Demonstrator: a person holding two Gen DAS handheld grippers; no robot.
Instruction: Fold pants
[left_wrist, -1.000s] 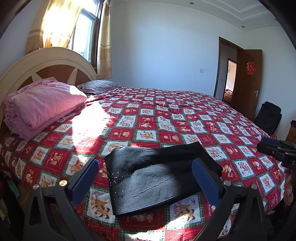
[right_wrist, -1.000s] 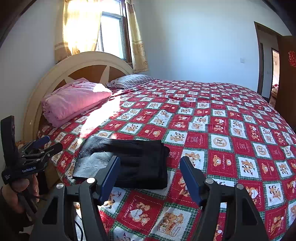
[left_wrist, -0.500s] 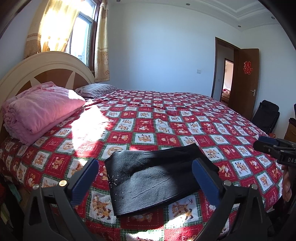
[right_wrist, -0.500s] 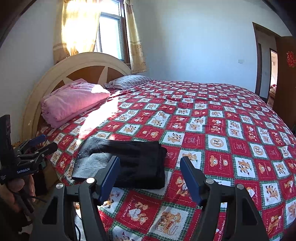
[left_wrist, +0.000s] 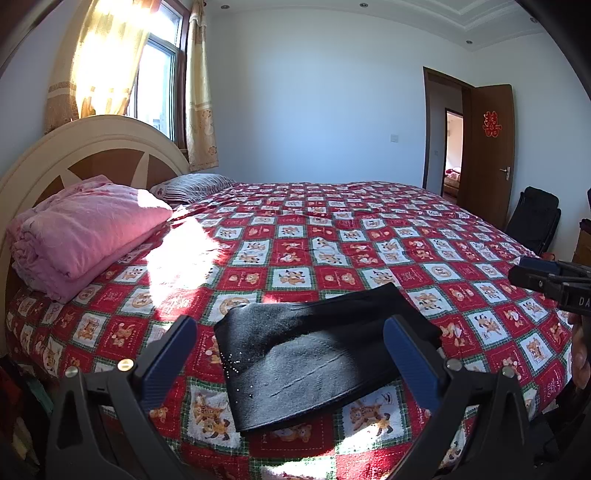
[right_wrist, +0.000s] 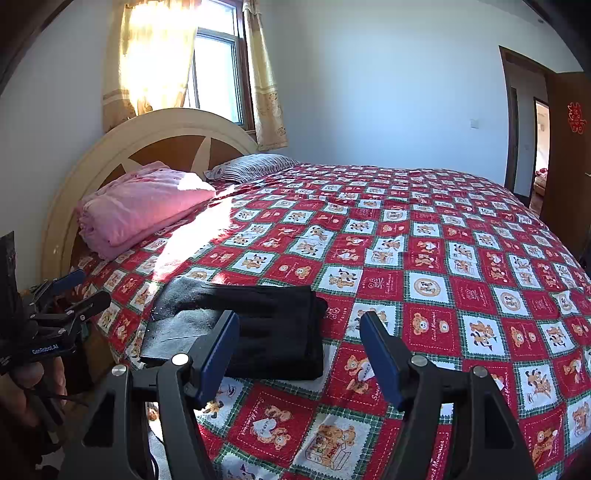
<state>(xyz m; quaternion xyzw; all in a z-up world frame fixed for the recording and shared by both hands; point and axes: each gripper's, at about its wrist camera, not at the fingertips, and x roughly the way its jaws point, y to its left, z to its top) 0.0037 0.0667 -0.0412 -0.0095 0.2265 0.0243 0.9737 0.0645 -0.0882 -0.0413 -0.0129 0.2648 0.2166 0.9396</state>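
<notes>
The black pants (left_wrist: 325, 354) lie folded into a compact stack near the front edge of the bed, lining side showing grey at the near end. My left gripper (left_wrist: 288, 360) hovers over them, open, its blue pads wide apart and touching nothing. In the right wrist view the same pants (right_wrist: 258, 325) sit just beyond my right gripper (right_wrist: 299, 328), which is open and empty, its left finger (right_wrist: 221, 343) overlapping the stack's right part in the picture. Each gripper shows in the other's view: right gripper (left_wrist: 528, 273), left gripper (right_wrist: 79, 291).
A red checked bedspread (left_wrist: 332, 236) covers the bed. A folded pink blanket (left_wrist: 81, 232) and a striped pillow (left_wrist: 192, 184) lie by the headboard (right_wrist: 110, 155). A black chair (left_wrist: 535, 218) stands near the open door (left_wrist: 487, 147). A hand (right_wrist: 22, 387) holds the left gripper.
</notes>
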